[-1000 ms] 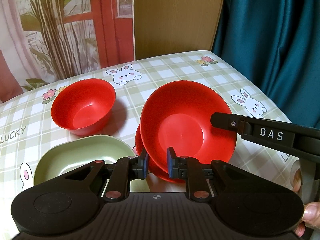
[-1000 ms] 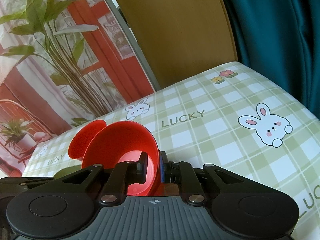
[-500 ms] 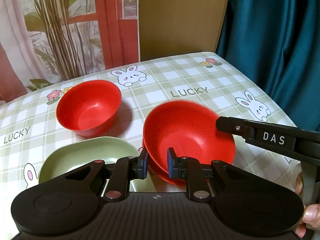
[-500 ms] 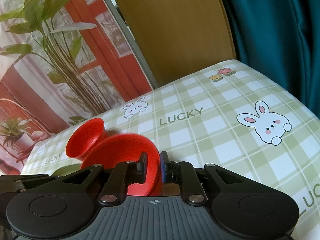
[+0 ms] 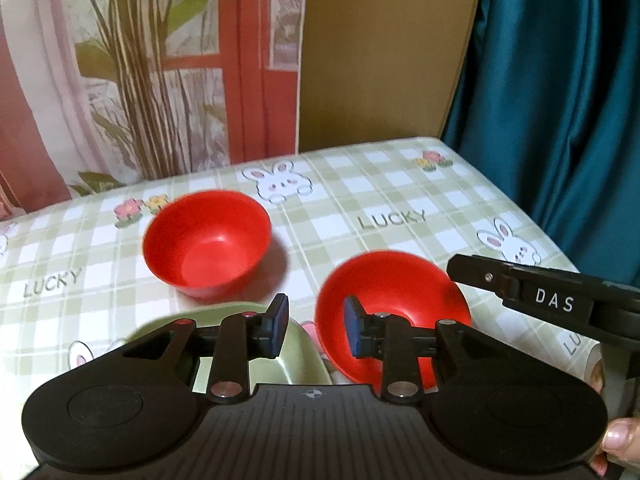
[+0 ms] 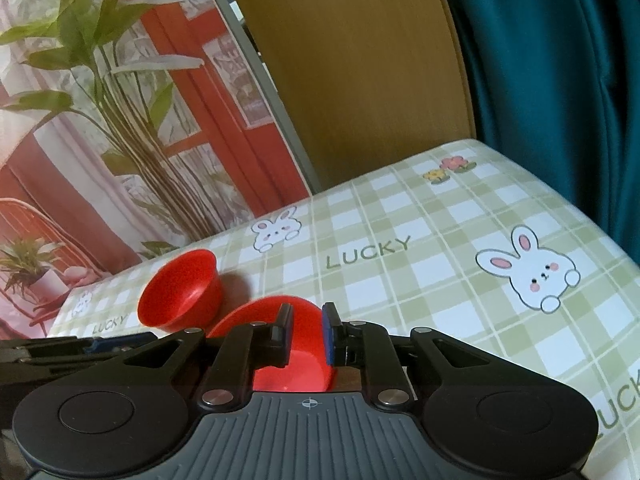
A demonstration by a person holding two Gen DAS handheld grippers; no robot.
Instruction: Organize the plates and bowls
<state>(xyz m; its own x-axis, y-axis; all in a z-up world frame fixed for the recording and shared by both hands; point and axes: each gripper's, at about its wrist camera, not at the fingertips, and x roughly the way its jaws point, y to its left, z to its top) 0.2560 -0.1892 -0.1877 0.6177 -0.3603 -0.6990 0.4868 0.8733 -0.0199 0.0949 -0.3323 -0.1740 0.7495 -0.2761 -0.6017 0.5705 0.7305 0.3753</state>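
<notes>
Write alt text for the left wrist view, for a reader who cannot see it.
The open left tongs hover over a checked bunny tablecloth, with a shallow red bowl just beyond their right finger and a green dish under the left. A deeper red bowl sits farther back, and the right tongs reach in at the shallow bowl's rim.

Red bowls (image 5: 206,246), green plate (image 5: 296,356), green-checked bunny tablecloth (image 5: 400,184).

A green-and-white checked tablecloth (image 5: 360,184) printed with rabbits, flowers and "LUCKY" covers the table. Behind it stand a wooden panel (image 5: 384,52), a teal curtain (image 5: 560,100) and a plant-printed backdrop (image 5: 140,68).
</notes>
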